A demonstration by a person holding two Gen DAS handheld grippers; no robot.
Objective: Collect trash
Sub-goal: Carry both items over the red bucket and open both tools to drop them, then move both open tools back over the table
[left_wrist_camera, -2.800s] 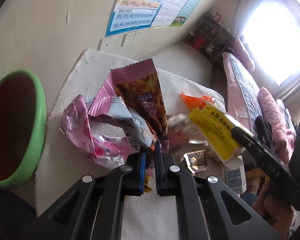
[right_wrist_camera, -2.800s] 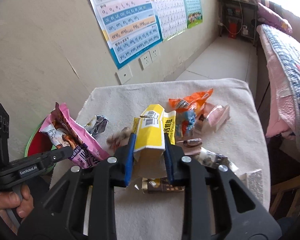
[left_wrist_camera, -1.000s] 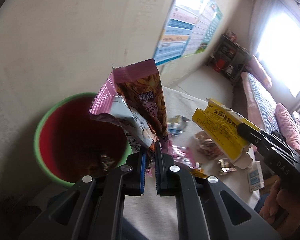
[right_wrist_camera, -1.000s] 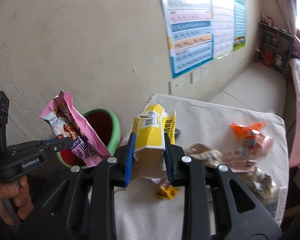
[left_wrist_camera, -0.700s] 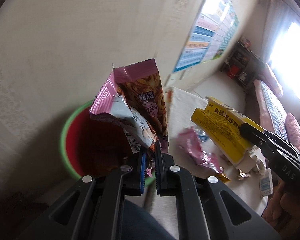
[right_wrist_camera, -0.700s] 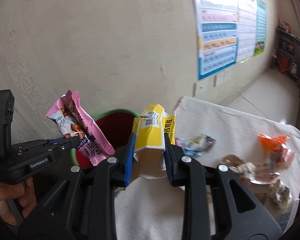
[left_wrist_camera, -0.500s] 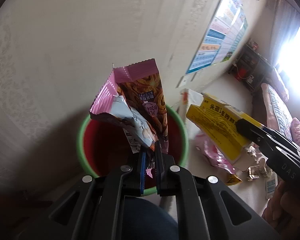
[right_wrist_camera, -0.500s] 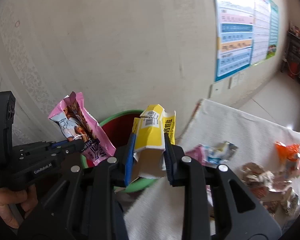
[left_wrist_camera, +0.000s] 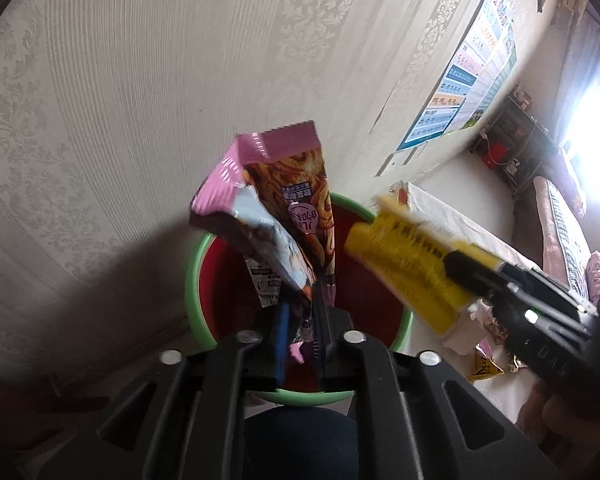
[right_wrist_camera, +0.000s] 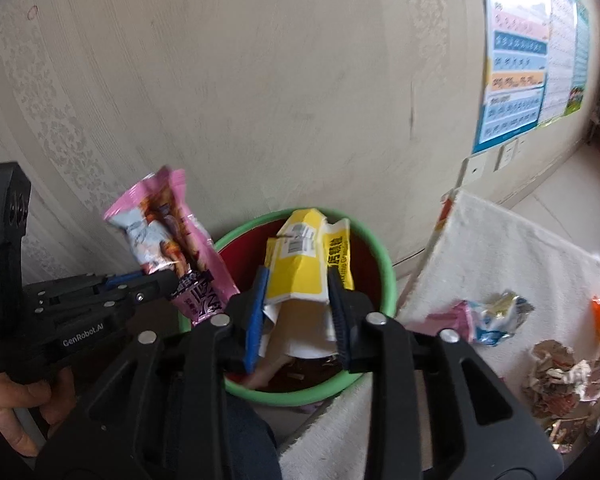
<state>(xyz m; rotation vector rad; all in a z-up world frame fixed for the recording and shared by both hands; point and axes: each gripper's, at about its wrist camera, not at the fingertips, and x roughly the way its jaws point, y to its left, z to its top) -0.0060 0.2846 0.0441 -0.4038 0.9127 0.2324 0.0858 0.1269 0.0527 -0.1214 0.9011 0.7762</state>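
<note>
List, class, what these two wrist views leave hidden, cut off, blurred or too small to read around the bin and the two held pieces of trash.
- Bin floor: both views, covered by the pink snack bag, yellow carton and gripper fingers.
- Carton print: left wrist view, motion-blurred.
- Wall poster text: too small in both views.
- Table litter: right wrist view, cut off by the frame edge.
- Whether the pads still press: unclear for left gripper and right gripper; both jaws have just been opening.
</note>
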